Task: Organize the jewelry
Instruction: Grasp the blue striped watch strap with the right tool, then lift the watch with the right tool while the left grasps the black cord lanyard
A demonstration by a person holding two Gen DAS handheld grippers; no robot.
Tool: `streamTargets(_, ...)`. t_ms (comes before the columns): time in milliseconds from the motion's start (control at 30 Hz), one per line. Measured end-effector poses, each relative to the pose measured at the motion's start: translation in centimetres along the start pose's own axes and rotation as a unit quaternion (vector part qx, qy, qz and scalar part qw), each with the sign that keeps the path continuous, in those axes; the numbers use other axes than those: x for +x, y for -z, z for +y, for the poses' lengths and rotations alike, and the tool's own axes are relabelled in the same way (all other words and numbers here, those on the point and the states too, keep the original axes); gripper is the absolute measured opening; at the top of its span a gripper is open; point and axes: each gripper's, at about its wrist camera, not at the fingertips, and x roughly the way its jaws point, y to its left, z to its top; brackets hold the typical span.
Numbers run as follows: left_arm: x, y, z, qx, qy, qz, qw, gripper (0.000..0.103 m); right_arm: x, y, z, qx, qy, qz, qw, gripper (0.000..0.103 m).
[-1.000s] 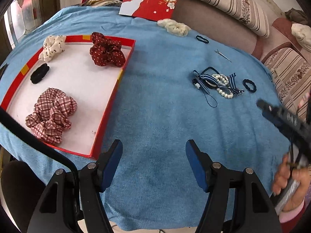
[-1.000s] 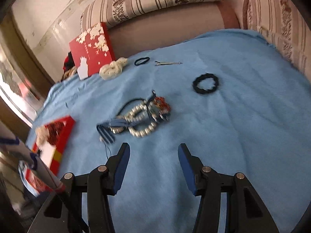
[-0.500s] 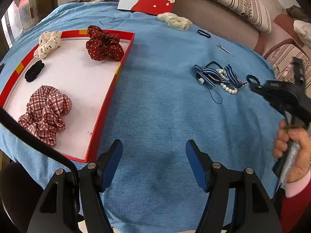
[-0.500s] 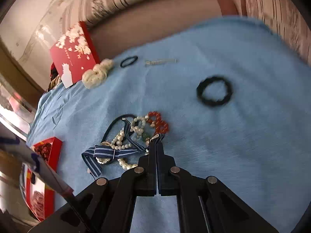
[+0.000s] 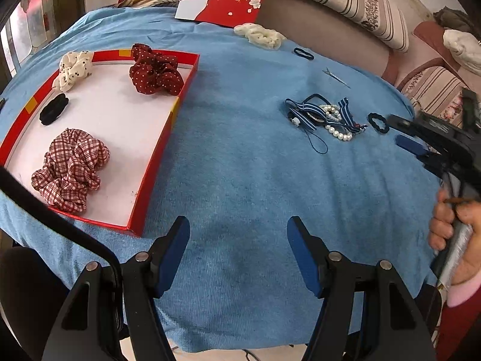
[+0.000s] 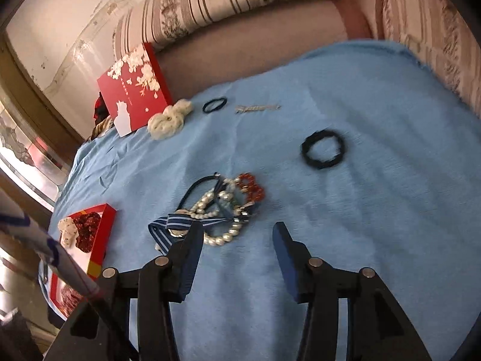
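A tangle of jewelry lies on the blue cloth: a pearl bracelet [image 6: 222,237], a striped blue ribbon [image 6: 174,222], a black cord and a red bead bracelet [image 6: 251,188]; the tangle also shows in the left wrist view [image 5: 326,117]. My right gripper [image 6: 237,240] is open and empty, its fingertips just in front of the tangle; it shows at the right edge of the left wrist view [image 5: 421,141]. My left gripper [image 5: 237,240] is open and empty over bare cloth. A red-rimmed tray [image 5: 168,126] holds a plaid scrunchie [image 5: 70,173], a red dotted scrunchie [image 5: 154,70], a white one and a black one.
A black hair tie [image 6: 323,149] lies right of the tangle. Farther back lie a hair clip [image 6: 257,107], a thin dark hair tie [image 6: 214,104] and a cream scrunchie [image 6: 168,118]. A red flowered box [image 6: 132,88] leans against the striped sofa behind.
My right gripper was shut half a second ago and has opened again near the jewelry tangle. The left gripper stayed open and barely shifted.
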Motion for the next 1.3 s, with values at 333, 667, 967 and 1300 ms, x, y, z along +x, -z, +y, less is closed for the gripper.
streamTargets(333,0.5,-0.5,1.6,-0.023,-0.004,0.004,0.9997,0.066,5.1,-1.7,-0.6,0.066,0.017,0.024,0.997,0.01)
streamTargets(667,-0.9,0.0,2.1,-0.033,0.013,-0.004,0.9994,0.066,-5.1,-1.9,5.8,-0.063,0.005,-0.066,0.996,0.01)
streamTargets(967,-3.1,-0.2,4.6,-0.057,0.024,-0.019,0.9979,0.066,-6.4,1.1,12.0,-0.136,-0.036,-0.051,0.989,0.01)
streamTargets(1300,-8.0,-0.4,10.2,-0.093,0.0,-0.052,0.9943,0.066,-8.5,1.7,21.4,-0.218,-0.1,-0.056,0.969,0.01)
